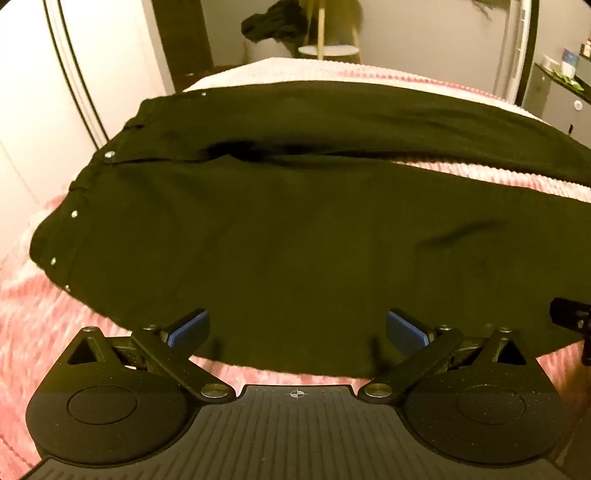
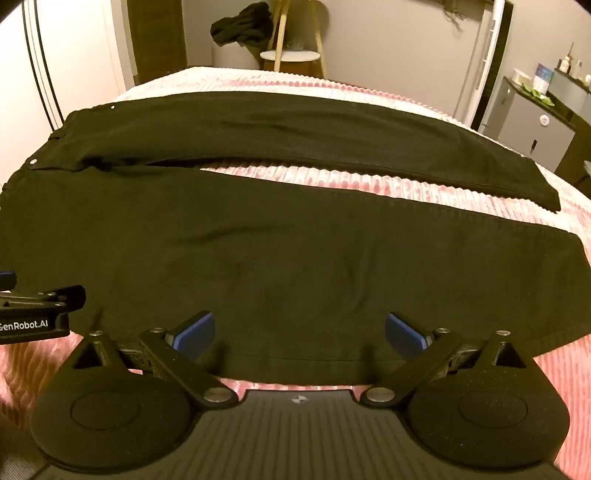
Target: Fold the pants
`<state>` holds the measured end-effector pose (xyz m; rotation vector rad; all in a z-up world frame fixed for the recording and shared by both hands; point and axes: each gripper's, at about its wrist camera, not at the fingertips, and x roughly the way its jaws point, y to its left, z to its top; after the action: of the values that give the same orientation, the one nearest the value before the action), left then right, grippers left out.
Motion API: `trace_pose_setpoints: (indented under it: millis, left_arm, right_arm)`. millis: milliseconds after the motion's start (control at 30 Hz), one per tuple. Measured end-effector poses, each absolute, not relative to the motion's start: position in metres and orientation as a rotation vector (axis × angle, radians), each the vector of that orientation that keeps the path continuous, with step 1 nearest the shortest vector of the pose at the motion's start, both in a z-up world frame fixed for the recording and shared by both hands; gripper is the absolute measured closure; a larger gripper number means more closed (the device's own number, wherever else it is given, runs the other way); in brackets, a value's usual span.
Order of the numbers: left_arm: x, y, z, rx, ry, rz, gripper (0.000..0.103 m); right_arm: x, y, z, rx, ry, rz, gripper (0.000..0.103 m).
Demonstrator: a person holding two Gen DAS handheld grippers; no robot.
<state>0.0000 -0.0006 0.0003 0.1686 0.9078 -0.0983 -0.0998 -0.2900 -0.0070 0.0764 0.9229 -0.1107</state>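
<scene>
A pair of black denim pants with silver rivets (image 1: pixel 280 221) is lying spread flat across a bed covered by a pink and white ribbed fleece blanket (image 1: pixel 44 332). The waistband is pointing to the left, the two legs are running off to the right, and a strip of blanket is showing between the legs.

The left hand-held gripper (image 1: pixel 295 328) is hovering over the near edge of the pants, close to the hip and thigh area. Its blue-padded fingers (image 1: pixel 188 330) are standing wide apart, holding nothing, with the near hem of the fabric lying between and just ahead of them.

The right hand-held gripper (image 2: pixel 299 330) is hovering further along the near leg, toward the cuff end. Its blue pads (image 2: pixel 194 332) are likewise spread wide and gripping nothing, with the leg's near seam running just ahead of them. Whether either gripper is touching the fabric cannot be told.

Beyond the bed, a small round white table with wooden legs (image 2: pixel 290 55) is standing by the wall, with a bundle of dark clothing (image 2: pixel 240 27) beside it. A grey cabinet (image 2: pixel 532 122) is standing at the right.
</scene>
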Motion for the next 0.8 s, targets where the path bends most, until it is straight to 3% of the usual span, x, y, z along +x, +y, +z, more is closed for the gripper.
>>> trace_pose_setpoints:
  millis: [800]
  left_arm:
    - [0.004,0.002,-0.005,0.132,0.943,-0.105,0.0]
  right_arm:
    - [-0.098,-0.288,-0.008,0.077,0.929,-0.113,0.004]
